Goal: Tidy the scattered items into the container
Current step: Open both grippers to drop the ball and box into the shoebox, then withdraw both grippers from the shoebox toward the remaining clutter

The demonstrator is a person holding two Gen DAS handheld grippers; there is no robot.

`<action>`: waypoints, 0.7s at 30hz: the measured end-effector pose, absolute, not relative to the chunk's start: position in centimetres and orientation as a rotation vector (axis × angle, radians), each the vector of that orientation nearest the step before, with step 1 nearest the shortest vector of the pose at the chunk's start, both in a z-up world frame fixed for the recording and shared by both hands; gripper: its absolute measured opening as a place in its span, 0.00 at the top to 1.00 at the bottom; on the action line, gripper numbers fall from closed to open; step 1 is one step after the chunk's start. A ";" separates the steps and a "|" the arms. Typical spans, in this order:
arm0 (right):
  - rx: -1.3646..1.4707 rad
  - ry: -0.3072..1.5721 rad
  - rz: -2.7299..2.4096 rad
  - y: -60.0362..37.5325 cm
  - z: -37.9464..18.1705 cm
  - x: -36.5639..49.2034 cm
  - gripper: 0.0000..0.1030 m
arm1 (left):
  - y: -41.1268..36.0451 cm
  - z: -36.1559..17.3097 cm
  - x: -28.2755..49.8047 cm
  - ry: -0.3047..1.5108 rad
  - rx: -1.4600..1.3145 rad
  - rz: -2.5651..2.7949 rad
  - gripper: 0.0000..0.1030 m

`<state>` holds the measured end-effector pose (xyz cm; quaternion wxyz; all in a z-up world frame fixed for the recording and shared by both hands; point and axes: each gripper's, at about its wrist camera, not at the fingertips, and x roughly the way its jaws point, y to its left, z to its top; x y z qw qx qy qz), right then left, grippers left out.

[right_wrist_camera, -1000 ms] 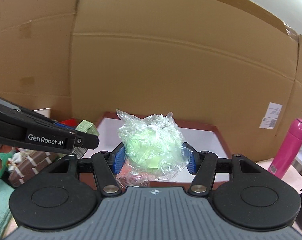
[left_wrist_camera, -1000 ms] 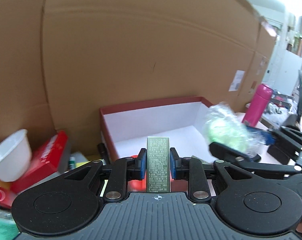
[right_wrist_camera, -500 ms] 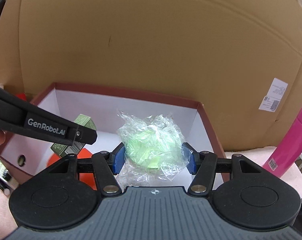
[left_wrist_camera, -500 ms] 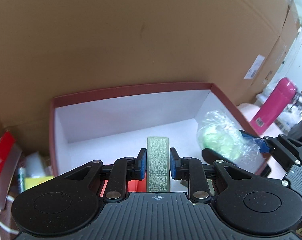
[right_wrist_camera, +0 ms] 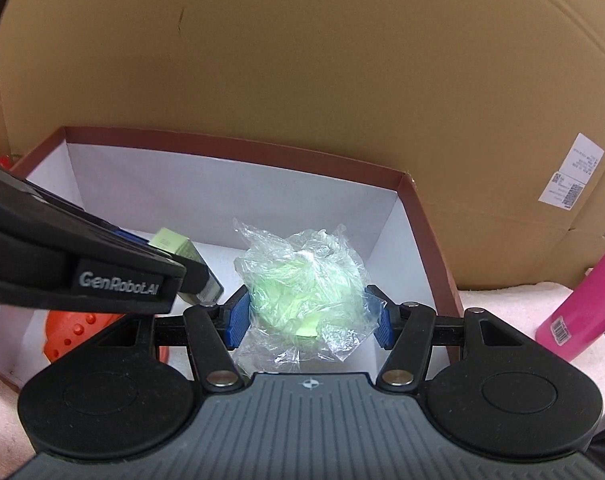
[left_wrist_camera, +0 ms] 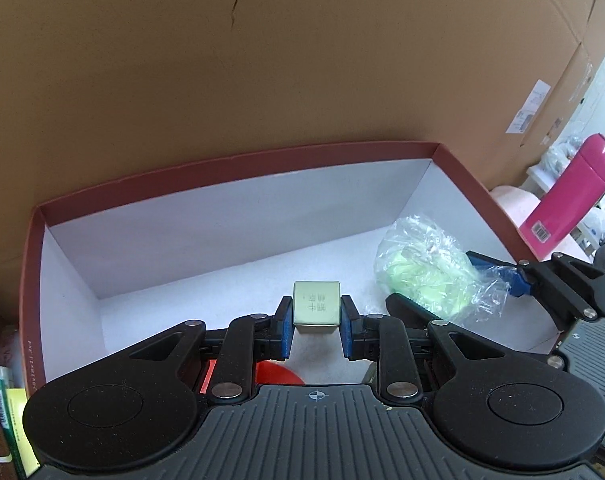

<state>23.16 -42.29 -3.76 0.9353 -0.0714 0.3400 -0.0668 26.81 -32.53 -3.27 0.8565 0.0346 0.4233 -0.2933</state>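
Note:
A red box with a white inside stands against a cardboard wall. My left gripper is inside the box, and the small pale green carton stands upright between its fingers, whose pads look slightly parted from its sides. My right gripper is shut on a clear plastic bag with light green contents, held low over the box's right half. An orange object lies in the box under the left gripper.
A pink bottle stands right of the box on a pale pink cloth. A green-labelled item and other clutter lie left of the box. The cardboard wall rises right behind it.
Both grippers have moved forward and down into the box. The green carton now stands lower between the left fingers, showing its top face, and the left jaws have widened a little.

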 end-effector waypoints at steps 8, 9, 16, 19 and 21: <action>-0.153 0.698 -0.135 -42.6 -4.0 23.3 0.37 | -32.6 -3.7 26.4 0.887 0.065 -0.614 0.60; -0.157 0.696 -0.134 -42.7 -4.0 23.3 0.37 | -32.6 -3.7 26.3 0.881 0.060 -0.611 0.60; -0.219 0.631 -0.137 -42.3 -3.7 22.3 0.09 | -30.3 -3.3 25.3 0.799 -0.076 -0.585 0.06; -0.238 0.594 -0.132 -42.2 -3.5 21.6 0.03 | -29.5 -3.0 24.8 0.801 -0.117 -0.590 0.00; -0.248 0.580 -0.132 -42.1 -3.4 21.3 0.02 | -29.1 -2.8 24.3 0.787 -0.120 -0.589 0.00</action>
